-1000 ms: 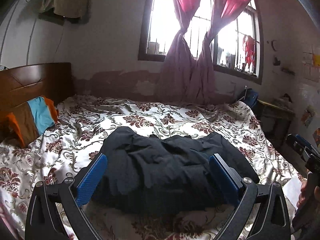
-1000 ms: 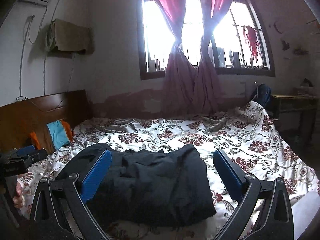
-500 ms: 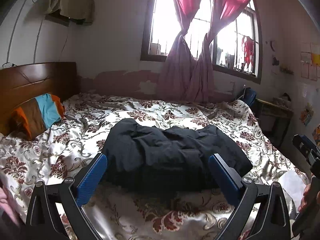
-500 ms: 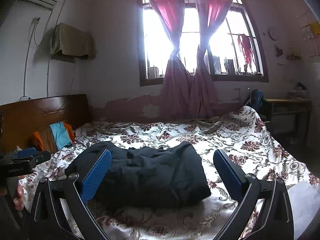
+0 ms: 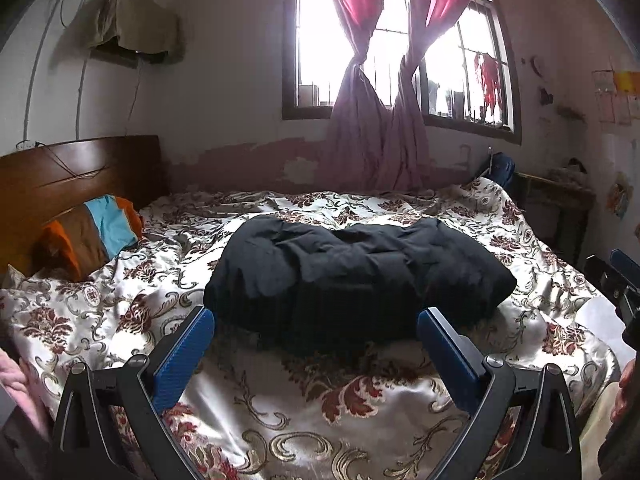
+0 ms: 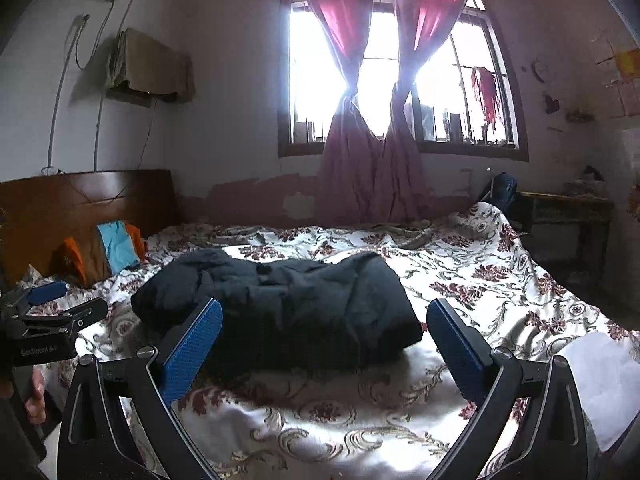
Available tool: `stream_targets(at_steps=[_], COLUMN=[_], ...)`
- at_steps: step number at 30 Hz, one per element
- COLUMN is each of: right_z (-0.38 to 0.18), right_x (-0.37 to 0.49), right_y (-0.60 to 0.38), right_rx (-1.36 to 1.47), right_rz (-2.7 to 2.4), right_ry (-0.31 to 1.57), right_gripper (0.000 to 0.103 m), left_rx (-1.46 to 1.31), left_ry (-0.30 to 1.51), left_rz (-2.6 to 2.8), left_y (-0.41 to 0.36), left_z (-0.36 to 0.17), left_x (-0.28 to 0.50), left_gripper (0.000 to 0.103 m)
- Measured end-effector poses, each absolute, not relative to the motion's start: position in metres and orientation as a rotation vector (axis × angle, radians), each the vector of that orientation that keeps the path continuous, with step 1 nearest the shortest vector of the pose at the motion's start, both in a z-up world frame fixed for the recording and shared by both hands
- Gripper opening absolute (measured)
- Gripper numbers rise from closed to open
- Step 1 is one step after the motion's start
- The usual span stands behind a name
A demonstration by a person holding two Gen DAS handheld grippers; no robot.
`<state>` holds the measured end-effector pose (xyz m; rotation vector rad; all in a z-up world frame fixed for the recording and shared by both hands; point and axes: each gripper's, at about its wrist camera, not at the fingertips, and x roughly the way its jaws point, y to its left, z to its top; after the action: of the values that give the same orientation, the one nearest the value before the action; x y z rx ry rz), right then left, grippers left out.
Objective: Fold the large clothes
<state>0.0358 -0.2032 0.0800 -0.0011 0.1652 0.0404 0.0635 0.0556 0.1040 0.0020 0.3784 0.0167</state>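
Looks pretty much done; black garment (image 5: pixel 356 276) bundled into a thick fold mid-frame on the floral bedspread (image 5: pixel 320 400); left gripper (image 5: pixel 316 344) and right gripper (image 6: pixel 325 334) both spread wide, holding nothing; maybe some tidying left.

Window: bright window (image 6: pixel 400 80), tied red curtains (image 6: pixel 372 128)
Bed: floral bedspread (image 5: pixel 320 400), wooden headboard (image 5: pixel 72 176)
Wall: paint is peeling

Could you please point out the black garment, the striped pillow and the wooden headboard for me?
black garment (image 5: pixel 356 276), left wrist view, middle of the folded bundle.
striped pillow (image 5: pixel 94 230), left wrist view, its brown band.
wooden headboard (image 6: pixel 80 204), right wrist view, middle of its front panel.
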Motion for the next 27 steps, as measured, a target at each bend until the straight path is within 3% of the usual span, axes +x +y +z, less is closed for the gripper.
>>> stream_targets(at_steps=[15, 27], right_z=[0.027, 0.011], right_x=[0.042, 0.052], right_y=[-0.208, -0.207], right_rx=[0.017, 0.006], right_rz=[0.054, 0.064], right_ry=[0.297, 0.364], right_gripper=[0.101, 0.101], left_rx=[-0.016, -0.015], left_ry=[0.437, 0.474], left_rz=[0.056, 0.066], left_y=[0.052, 0.057], left_z=[0.055, 0.047], left_x=[0.048, 0.051], left_gripper=[0.103, 0.103])
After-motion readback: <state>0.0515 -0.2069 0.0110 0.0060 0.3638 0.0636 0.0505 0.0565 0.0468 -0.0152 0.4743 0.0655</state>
